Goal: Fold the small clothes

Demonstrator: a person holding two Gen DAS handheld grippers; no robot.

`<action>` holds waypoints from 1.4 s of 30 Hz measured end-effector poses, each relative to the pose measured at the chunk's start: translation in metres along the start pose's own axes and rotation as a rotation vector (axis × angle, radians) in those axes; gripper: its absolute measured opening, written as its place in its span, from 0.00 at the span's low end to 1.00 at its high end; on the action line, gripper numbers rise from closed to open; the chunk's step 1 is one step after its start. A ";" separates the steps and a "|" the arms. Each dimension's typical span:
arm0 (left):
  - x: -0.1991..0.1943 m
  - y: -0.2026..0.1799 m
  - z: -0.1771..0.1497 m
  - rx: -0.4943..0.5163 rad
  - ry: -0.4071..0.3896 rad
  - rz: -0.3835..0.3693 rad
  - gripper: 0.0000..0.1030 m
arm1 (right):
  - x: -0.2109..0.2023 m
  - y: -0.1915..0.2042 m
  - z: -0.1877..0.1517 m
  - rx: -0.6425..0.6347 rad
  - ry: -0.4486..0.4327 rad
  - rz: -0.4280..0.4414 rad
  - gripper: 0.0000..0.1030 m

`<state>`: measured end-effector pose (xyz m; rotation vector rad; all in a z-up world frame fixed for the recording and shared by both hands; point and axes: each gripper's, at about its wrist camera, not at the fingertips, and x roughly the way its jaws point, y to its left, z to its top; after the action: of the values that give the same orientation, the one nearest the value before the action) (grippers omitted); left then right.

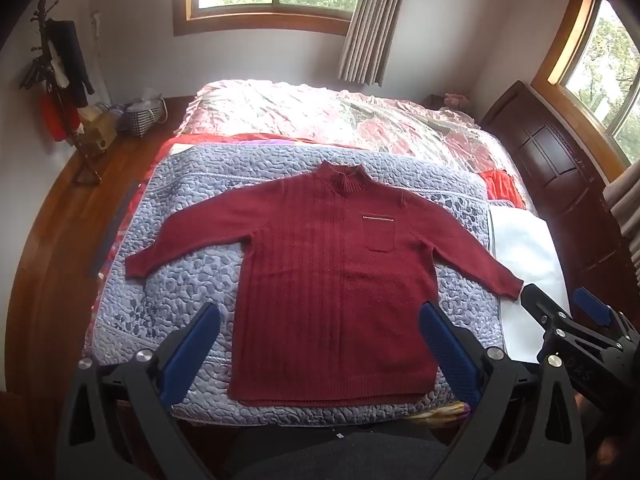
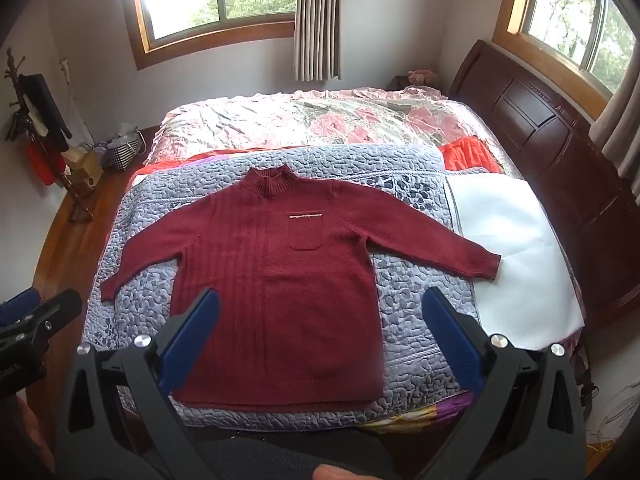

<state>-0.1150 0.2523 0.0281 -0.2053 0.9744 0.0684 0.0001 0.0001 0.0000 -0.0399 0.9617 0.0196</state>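
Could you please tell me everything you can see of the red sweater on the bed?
The sweater is dark red knit with a ribbed high collar, vertical ribbing down one half of the front, a chest pocket with a pale trim line, and ribbed cuffs and hem. It lies flat, front up, unfolded, both sleeves spread outward and angled down, collar away from the cameras. It rests on a grey-blue quilt; one cuff reaches a white sheet. Nothing grips it: both tongs hover open above its hem end.

Left gripper [image 1: 320,320] and right gripper [image 2: 320,316] both point toward 12 o'clock, jaws spread wide, holding nothing.
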 end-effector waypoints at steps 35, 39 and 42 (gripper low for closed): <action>-0.002 0.003 0.010 -0.011 -0.013 0.001 0.96 | 0.002 -0.001 -0.001 0.012 -0.005 0.007 0.97; -0.003 0.003 0.010 -0.012 -0.014 0.002 0.96 | 0.001 0.000 -0.001 0.009 -0.006 0.009 0.97; -0.003 0.004 0.011 -0.013 -0.019 0.006 0.96 | 0.001 0.001 -0.001 0.011 -0.006 0.009 0.97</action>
<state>-0.1083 0.2586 0.0365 -0.2135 0.9563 0.0818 0.0001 0.0011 -0.0015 -0.0256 0.9556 0.0234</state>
